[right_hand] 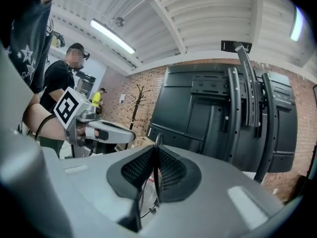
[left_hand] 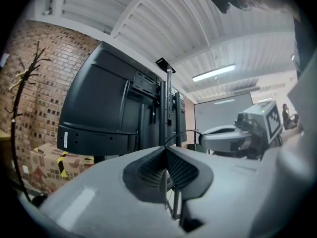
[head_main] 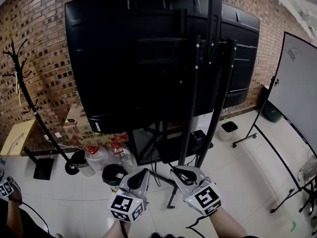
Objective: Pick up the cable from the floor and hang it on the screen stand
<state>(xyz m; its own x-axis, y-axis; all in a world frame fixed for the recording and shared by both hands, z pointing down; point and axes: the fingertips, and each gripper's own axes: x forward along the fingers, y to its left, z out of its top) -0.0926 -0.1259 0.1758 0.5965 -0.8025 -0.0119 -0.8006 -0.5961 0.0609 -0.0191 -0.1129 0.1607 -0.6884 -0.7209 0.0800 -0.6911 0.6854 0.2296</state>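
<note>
1. Left gripper [head_main: 140, 176], 7 o'clock in the head view: jaws pressed together on the cable [right_hand: 158, 139].
2. Right gripper [head_main: 182, 174], 5 o'clock: likewise pinched on the cable, short stub above the pads, loose length hanging below.
3. Screen stand [head_main: 213, 83], 12 o'clock from both grippers: upright against the back of the screen [head_main: 124, 58]; cable not yet on it.

The back of the screen [head_main: 148, 58] and its stand [head_main: 214, 58] are looked down on from head height; the left gripper [head_main: 141, 176] and right gripper [head_main: 182, 172] are caught at the lower edge; both gripper views are aimed level along their own jaws, from lower and nearer; screen, stand and brick wall [head_main: 44, 43] are shared by all three; each gripper is seen in the other's view.
</note>
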